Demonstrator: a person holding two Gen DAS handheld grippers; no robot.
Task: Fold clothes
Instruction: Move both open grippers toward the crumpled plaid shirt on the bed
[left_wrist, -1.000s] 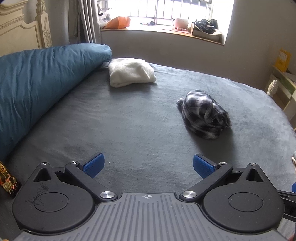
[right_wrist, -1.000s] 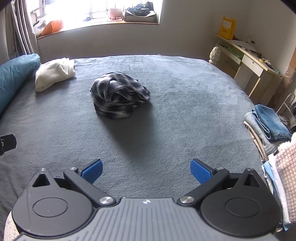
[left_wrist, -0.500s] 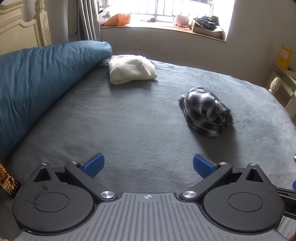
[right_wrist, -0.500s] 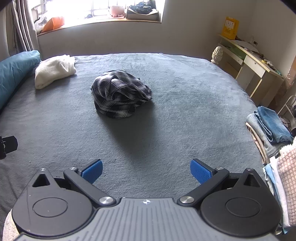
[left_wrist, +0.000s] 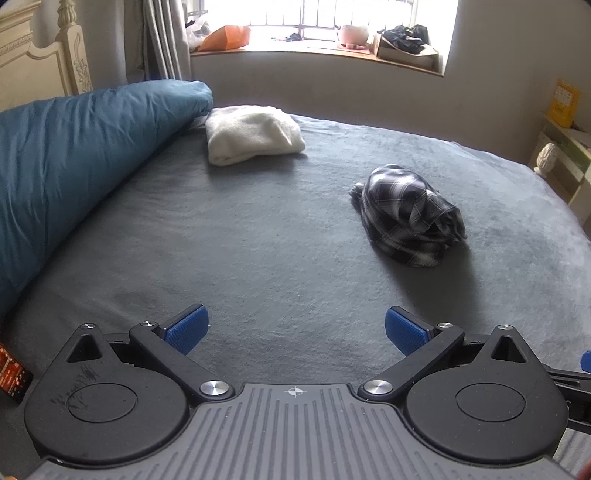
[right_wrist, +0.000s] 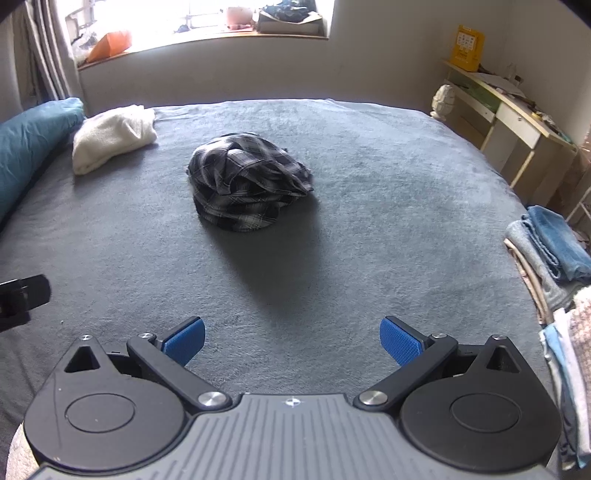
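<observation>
Black-and-white plaid cloth, a crumpled shirt (right_wrist: 251, 184), lies bunched in a rounded heap near the middle of the bed (right_wrist: 369, 192), resting on a grey fleecy cover and casting a dark shadow toward the cameras. Nothing touches it. In the left wrist view the same shirt (left_wrist: 406, 214) sits ahead and to the right.

Both tongs hover above the near part of the cover, well short of the heap. The left tongs (left_wrist: 295, 328) stand wide apart, their blue ribbed pads (left_wrist: 186, 328) empty. The right tongs (right_wrist: 291, 338) are likewise spread wide, with nothing between their blue pads (right_wrist: 400, 339).

Beyond the shirt, toward the far left of the bed, lies a folded cream-white towel-like bundle (right_wrist: 110, 136), just beside the end of a long teal duvet roll (left_wrist: 74, 155) that runs down the left edge. At the right edge of the bed a stack of folded clothes (right_wrist: 550, 251) shows blue denim on top of grey and pale layers.

Behind the bed a bright window sill (left_wrist: 314, 48) carries an orange bag, a pinkish bowl and a box of dark things. A pale table (right_wrist: 509, 107) stands against the right wall, a yellow box on its far end. A cream carved headboard (left_wrist: 44, 62) shows at the far left.
</observation>
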